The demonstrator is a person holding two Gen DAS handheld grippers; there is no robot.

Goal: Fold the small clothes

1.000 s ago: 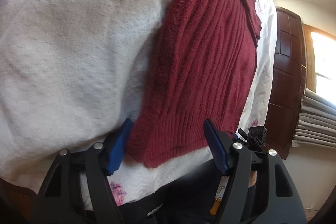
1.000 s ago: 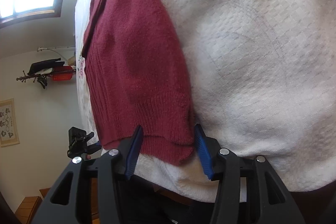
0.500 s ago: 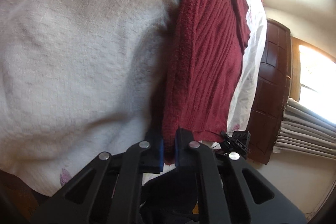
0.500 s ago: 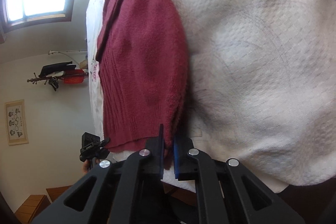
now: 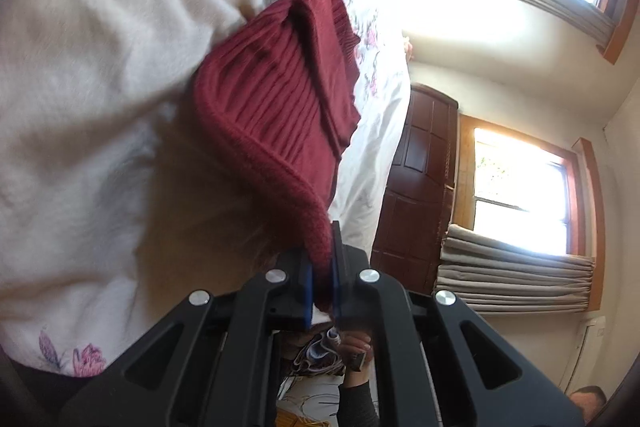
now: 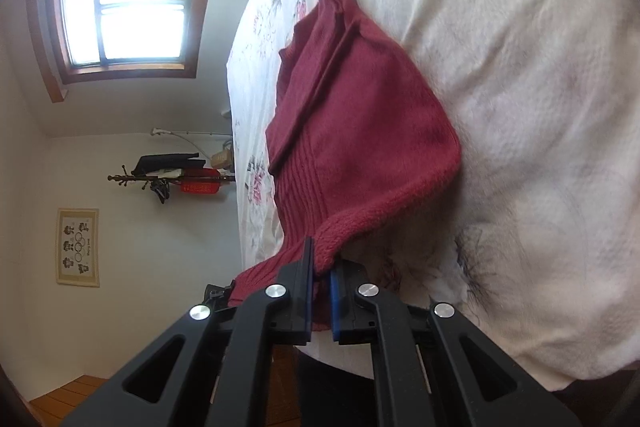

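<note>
- Left gripper (image 5: pixel 321 281), with its blue-padded black jaws pressed together, pinches one bottom corner of the dark red ribbed knitted sweater (image 5: pixel 280 99); the thick hem runs straight from the pads up to the body of the garment.
- Right gripper (image 6: pixel 320 301) is likewise clamped on the other bottom corner of that sweater (image 6: pixel 360 131), with knit bunched between its blue pads.
- Holding both hem corners at once looks deliberate: with a grip at each end, the edge stays taut and level, so the lower half can probably be carried over as one flat panel rather than sagging in the middle.
- Only the lower part of the sweater is lifted off the surface; a shadow lies under the raised hem, while the upper part rests on the white textured bedspread (image 5: pixel 88 75).
- That upper part, with a sleeve or side panel already laid lengthwise over the body, lies beside the pink-flowered sheet (image 6: pixel 276 7) at the bed's edge.
- Keeping the top anchored by its own weight likely gives the fold a fixed line to bend along.
- My judgement: the bottom-to-top fold is under way, not finished; the hem has yet to be laid down.
- A person's hand (image 5: pixel 356 343) shows below the left gripper, beside the other tool's handle.
</note>
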